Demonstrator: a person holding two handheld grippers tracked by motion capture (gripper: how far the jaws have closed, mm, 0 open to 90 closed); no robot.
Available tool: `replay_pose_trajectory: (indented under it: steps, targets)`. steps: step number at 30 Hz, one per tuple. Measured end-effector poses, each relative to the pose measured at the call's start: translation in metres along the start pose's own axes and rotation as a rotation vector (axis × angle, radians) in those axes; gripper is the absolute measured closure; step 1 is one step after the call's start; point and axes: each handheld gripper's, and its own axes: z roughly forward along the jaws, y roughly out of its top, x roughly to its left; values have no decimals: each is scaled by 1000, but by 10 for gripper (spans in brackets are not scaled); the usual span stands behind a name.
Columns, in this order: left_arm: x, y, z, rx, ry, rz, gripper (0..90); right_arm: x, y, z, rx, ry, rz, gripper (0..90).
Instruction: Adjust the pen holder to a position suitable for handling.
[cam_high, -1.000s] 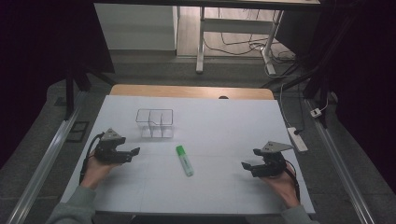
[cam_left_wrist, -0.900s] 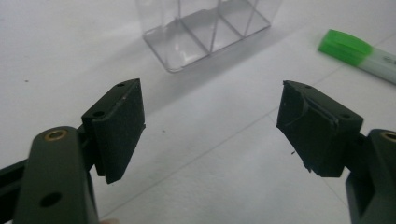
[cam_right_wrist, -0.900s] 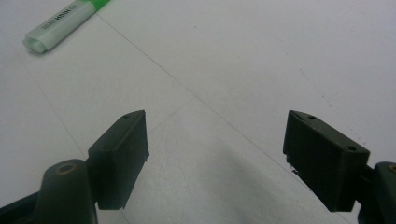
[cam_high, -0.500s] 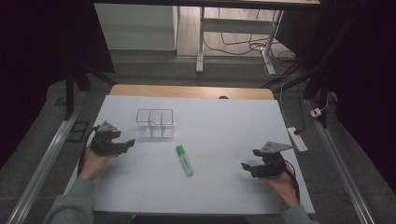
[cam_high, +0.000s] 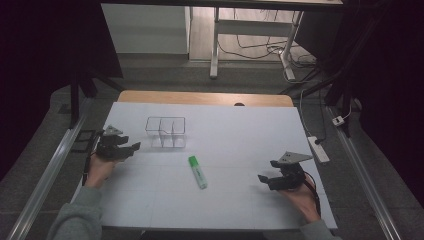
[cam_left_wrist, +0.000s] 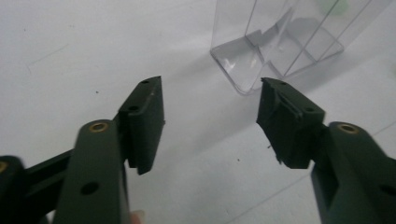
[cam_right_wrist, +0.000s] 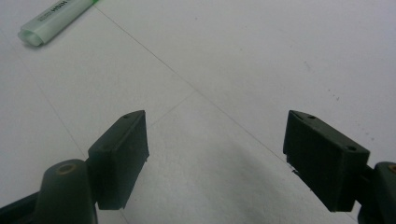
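**Highlighter lay between two empty tools**

The green highlighter lay mid-counter, just before the clear divided organizer. It looked light, rigid and slick, best pinched across its barrel. The left tool and right tool both gaped, holding nothing. The white counter stood in a dim room.

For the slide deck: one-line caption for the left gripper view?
Open left gripper poised before a clear divided organizer on the white table.
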Motion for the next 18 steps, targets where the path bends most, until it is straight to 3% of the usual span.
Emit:
replay_pose_trajectory:
  steps: [6, 13, 18]
  targets:
    - [3, 6, 10, -16, 12, 0, 565, 0, 0, 1, 5, 0, -5, 218]
    - [5, 16, 26, -14, -7, -3, 715, 0, 0, 1, 8, -3, -1, 219]
    - [4, 21, 34, -23, -22, 3, 890, 1, 0, 1, 11, -4, -1, 220]
